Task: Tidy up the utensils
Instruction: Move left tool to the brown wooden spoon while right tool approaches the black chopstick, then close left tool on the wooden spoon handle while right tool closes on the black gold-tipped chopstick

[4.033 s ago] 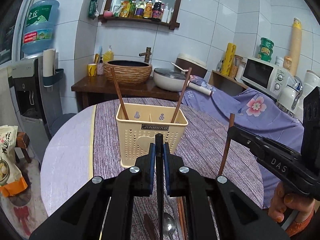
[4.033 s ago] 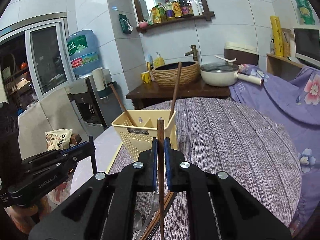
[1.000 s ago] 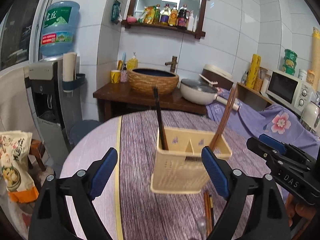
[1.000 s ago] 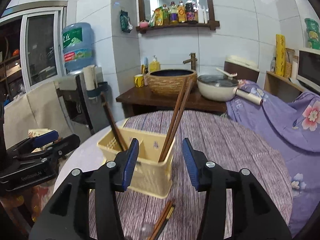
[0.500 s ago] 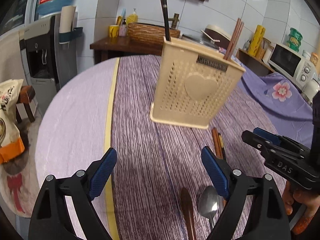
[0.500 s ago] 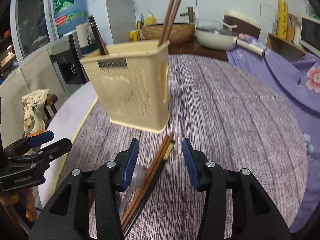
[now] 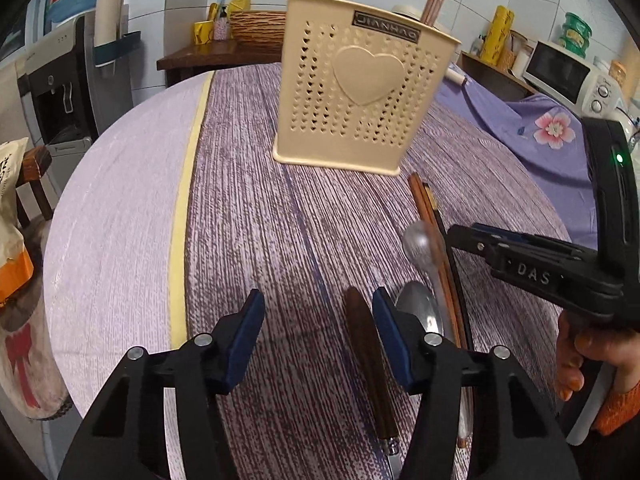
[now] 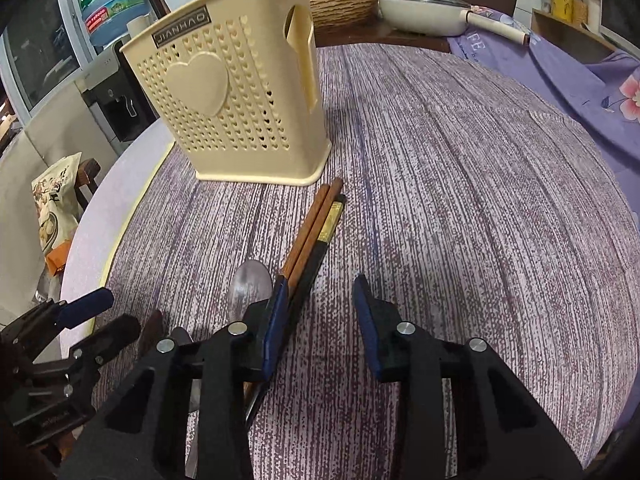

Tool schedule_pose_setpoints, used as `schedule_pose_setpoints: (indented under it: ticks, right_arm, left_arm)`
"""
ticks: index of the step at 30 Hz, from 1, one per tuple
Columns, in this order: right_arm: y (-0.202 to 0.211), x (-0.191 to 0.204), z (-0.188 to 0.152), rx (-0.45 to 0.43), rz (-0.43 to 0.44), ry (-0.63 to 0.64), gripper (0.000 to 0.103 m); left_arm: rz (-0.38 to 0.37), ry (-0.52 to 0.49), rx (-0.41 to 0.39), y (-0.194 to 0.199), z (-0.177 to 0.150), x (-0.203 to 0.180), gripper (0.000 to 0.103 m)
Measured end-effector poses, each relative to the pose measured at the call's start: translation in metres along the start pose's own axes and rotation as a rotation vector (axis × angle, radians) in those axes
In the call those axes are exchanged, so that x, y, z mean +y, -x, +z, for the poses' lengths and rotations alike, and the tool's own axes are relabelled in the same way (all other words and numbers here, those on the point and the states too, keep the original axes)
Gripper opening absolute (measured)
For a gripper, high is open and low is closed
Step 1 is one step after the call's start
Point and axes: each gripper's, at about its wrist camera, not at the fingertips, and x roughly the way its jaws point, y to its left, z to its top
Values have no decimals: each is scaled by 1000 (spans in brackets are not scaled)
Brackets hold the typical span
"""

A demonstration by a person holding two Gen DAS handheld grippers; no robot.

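Both grippers are matte black plastic with blue pads on the inner faces and a silver screw on each finger. The left gripper matches the right gripper — the right one bears white "DAS" lettering and a green light. The right hand shows orange-tinted skin and an orange knit cuff.

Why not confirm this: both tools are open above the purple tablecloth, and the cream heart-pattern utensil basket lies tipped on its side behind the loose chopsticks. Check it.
One thing is wrong: the cream heart-pattern utensil basket stands upright on its base, not tipped over, as the right wrist view shows. The rest holds: the left tool and right tool are both open above the purple tablecloth, and the loose chopsticks lie in front of the basket.
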Motion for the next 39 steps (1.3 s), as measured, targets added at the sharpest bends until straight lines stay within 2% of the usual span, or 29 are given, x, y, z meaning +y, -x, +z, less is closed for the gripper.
schedule_pose_setpoints:
  ticks: [6, 10, 19, 25, 33, 39]
  right_arm:
    - [-6, 1, 2, 18, 6, -12, 23]
    - [-8, 2, 7, 25, -30, -8, 23]
    - [-22, -3, 30, 64, -16, -50, 22]
    - [-30, -1, 41, 64, -41, -63, 22]
    - [-31, -16, 41, 75, -4, -121, 20]
    - [-37, -4, 47, 75, -31, -92, 20]
  left_arm:
    - [-2, -17, 18, -1, -8, -4, 50]
    - [8, -31, 17, 0, -10, -7, 50]
    - [10, -25, 14, 4, -13, -8, 50]
    - [13, -32, 17, 7, -15, -10, 50]
    - [8, -22, 21, 8, -20, -8, 50]
    - [6, -40, 31, 7, -21, -15, 50]
